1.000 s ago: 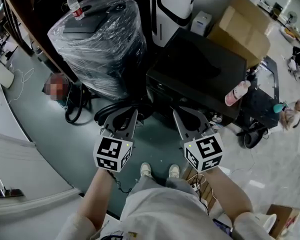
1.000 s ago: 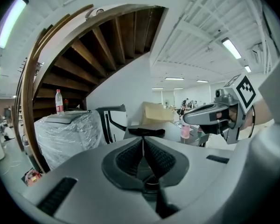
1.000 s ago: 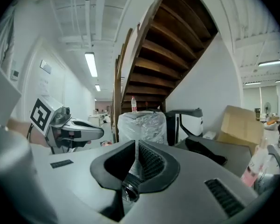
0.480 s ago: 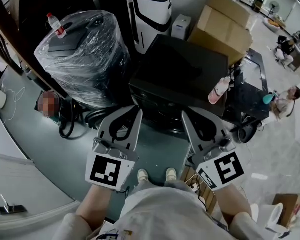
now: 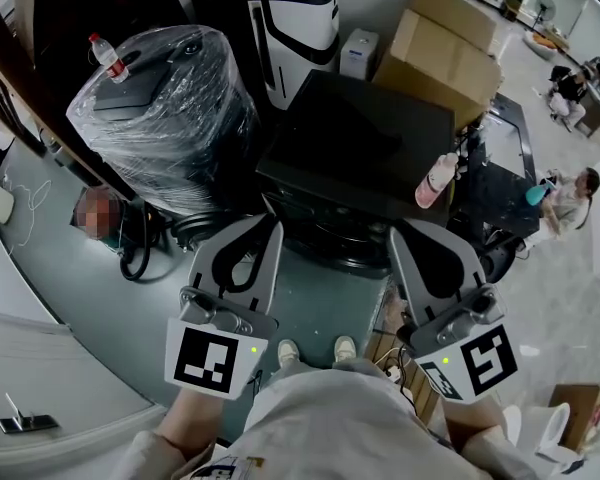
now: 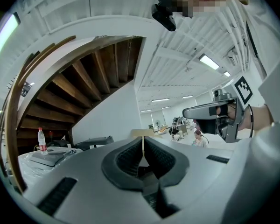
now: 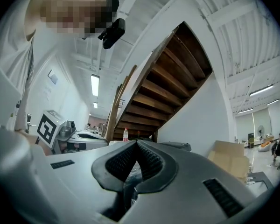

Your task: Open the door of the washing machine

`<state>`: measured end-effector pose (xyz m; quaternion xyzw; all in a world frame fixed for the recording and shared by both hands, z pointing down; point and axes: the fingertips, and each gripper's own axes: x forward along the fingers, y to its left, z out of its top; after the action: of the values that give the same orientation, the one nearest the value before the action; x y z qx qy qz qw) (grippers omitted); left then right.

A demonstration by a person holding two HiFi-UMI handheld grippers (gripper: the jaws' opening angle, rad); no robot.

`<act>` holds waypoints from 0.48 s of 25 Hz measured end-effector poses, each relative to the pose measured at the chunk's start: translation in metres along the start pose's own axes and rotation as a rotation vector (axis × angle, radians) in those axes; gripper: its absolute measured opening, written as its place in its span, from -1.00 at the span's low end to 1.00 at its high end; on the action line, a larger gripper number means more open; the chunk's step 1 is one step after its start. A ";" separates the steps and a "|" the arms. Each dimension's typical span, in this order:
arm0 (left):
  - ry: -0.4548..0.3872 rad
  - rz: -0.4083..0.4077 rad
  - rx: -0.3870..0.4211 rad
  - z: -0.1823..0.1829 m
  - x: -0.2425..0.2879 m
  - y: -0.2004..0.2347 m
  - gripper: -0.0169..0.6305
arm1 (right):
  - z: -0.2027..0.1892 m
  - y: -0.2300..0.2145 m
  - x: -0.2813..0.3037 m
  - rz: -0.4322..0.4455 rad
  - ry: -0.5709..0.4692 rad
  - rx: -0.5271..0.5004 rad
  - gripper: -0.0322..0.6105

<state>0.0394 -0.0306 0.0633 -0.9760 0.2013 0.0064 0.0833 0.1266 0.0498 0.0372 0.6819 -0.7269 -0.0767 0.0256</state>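
Observation:
The washing machine (image 5: 365, 148) is a black box-shaped unit on the floor just ahead of me; I mostly see its flat top, and its dark front shows between the grippers. My left gripper (image 5: 271, 227) hangs in the air in front of its left corner, jaws shut and empty. My right gripper (image 5: 399, 231) hovers before its right front, jaws closing to shut with nothing between them. Neither touches the machine. In the left gripper view the left gripper (image 6: 143, 141) points level across the room; the right gripper (image 7: 136, 143) does too.
A plastic-wrapped machine (image 5: 170, 108) with a water bottle (image 5: 107, 58) on it stands at the left, cables (image 5: 140, 248) at its foot. A pink bottle (image 5: 438, 180) is at the washing machine's right edge. Cardboard boxes (image 5: 445, 48) and a white-black appliance (image 5: 290, 28) stand behind. A person (image 5: 570, 193) sits far right.
Both grippers have risen toward my head and look larger. The right one has shifted to the right. The view has shifted so the machine sits higher in the picture.

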 end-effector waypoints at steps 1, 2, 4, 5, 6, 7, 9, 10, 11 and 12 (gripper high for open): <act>0.006 0.006 0.001 -0.001 0.000 0.002 -0.86 | 0.000 -0.002 0.000 -0.003 -0.002 0.000 -0.82; 0.010 0.011 0.001 -0.002 0.001 0.003 -0.86 | 0.000 -0.004 0.000 -0.006 -0.003 -0.001 -0.82; 0.017 0.013 0.002 -0.005 0.002 0.005 -0.86 | -0.001 -0.006 0.001 -0.008 -0.003 -0.009 -0.82; 0.020 0.014 0.004 -0.005 0.002 0.005 -0.86 | -0.002 -0.007 0.001 -0.007 -0.003 -0.011 -0.82; 0.025 0.016 0.005 -0.006 0.002 0.006 -0.86 | -0.002 -0.007 0.002 -0.004 -0.002 -0.012 -0.82; 0.029 0.021 0.004 -0.007 0.002 0.007 -0.86 | -0.003 -0.007 0.004 0.000 -0.001 -0.010 -0.82; 0.038 0.032 0.004 -0.008 0.002 0.010 -0.86 | -0.004 -0.008 0.006 0.011 0.002 -0.003 -0.82; 0.041 0.037 0.005 -0.008 0.002 0.012 -0.86 | -0.006 -0.008 0.007 0.018 0.006 -0.002 -0.82; 0.044 0.042 0.006 -0.008 0.003 0.013 -0.86 | -0.007 -0.008 0.007 0.026 0.011 -0.001 -0.82; 0.047 0.046 0.008 -0.009 0.003 0.014 -0.86 | -0.009 -0.007 0.008 0.034 0.015 0.002 -0.82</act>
<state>0.0364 -0.0464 0.0697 -0.9706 0.2257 -0.0155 0.0820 0.1343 0.0403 0.0444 0.6701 -0.7383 -0.0703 0.0319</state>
